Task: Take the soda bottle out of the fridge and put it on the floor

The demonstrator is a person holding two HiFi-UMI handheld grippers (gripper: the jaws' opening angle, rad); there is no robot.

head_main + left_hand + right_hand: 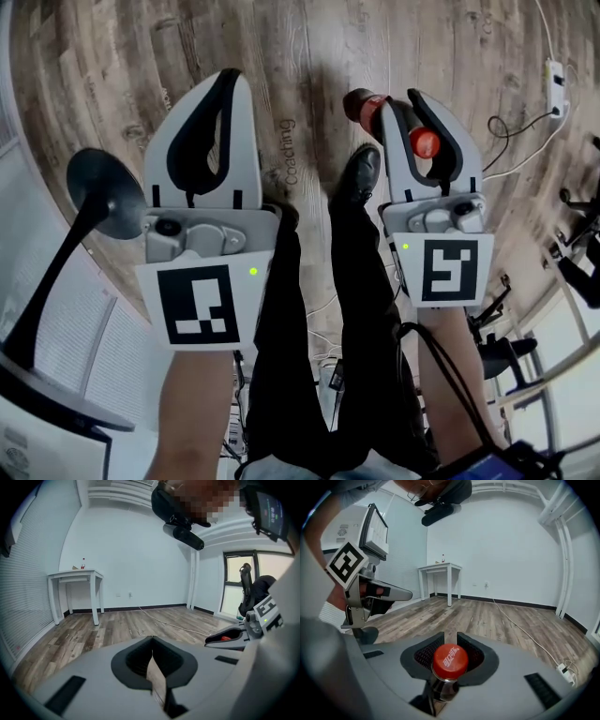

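Note:
My right gripper [401, 101] is shut on the neck of the soda bottle, just under its red cap [424, 142]. The bottle's dark body [361, 103] hangs below the jaws, above the wooden floor [309, 47]. In the right gripper view the red cap [450, 660] sits between the two black pads [474, 656] and the dark neck runs down beneath it. My left gripper [232, 79] is to the left at about the same height, its tips together and nothing in them. In the left gripper view the left gripper [152, 640] has its tips touching.
The person's dark trouser legs and a black shoe [359, 173] stand between the grippers. A black round foot on a pole [105, 192] is at the left. A white table [75, 576] stands by the far wall. A cable [520, 625] and a power strip [555, 75] lie on the floor.

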